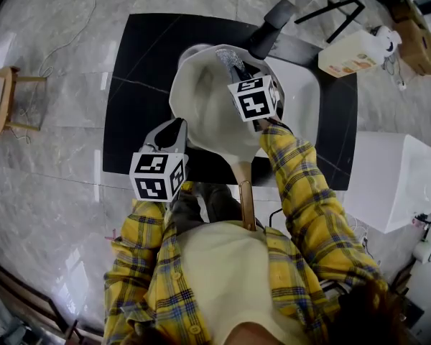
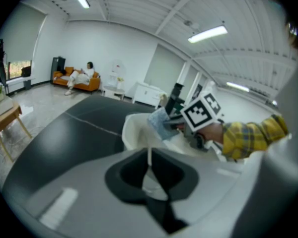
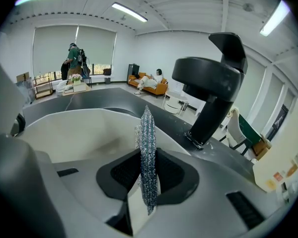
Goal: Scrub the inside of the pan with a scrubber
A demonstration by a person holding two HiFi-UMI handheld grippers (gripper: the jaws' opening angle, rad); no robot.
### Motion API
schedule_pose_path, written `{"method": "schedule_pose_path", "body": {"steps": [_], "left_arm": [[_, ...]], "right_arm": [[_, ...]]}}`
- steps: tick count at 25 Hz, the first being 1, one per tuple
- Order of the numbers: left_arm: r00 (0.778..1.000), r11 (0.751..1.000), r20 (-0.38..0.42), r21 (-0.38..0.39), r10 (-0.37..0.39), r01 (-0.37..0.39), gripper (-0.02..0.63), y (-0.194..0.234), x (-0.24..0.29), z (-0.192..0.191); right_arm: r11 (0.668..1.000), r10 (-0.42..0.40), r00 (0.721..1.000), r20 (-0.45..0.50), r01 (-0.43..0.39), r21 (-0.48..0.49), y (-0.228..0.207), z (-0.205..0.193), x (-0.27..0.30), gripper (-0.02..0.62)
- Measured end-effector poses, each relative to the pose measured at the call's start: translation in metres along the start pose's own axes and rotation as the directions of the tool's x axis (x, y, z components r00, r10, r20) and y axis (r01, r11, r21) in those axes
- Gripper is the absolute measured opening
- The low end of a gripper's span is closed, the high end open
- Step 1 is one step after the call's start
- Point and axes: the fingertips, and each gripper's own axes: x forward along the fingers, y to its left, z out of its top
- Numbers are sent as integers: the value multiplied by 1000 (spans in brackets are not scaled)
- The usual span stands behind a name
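Observation:
A cream pan with a wooden handle is tilted over the white sink on the black table. My left gripper is shut on the pan's near left rim, which shows as a thin white edge between the jaws of the left gripper. My right gripper is shut on a silvery scrubber at the pan's far inner wall. In the right gripper view the scrubber stands up between the jaws, with the pan's inside just beyond it. The left gripper view shows the scrubber over the pan.
A black faucet rises behind the sink, close to the right gripper; it also shows in the right gripper view, the faucet to the right. A soap bottle lies at the table's far right. A white cabinet stands right, a wooden stool left.

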Motion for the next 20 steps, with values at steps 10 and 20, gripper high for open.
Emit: {"method": "schedule_pose_path", "body": {"steps": [10, 20], "left_arm": [[1000, 999, 1, 30, 13, -13, 11, -2, 0, -2], [1000, 999, 4, 31, 19, -19, 11, -2, 1, -2]], "right_arm": [[995, 43, 999, 7, -42, -91, 18, 7, 1, 83], [971, 134, 991, 27, -126, -204, 49, 17, -2, 83]]}}
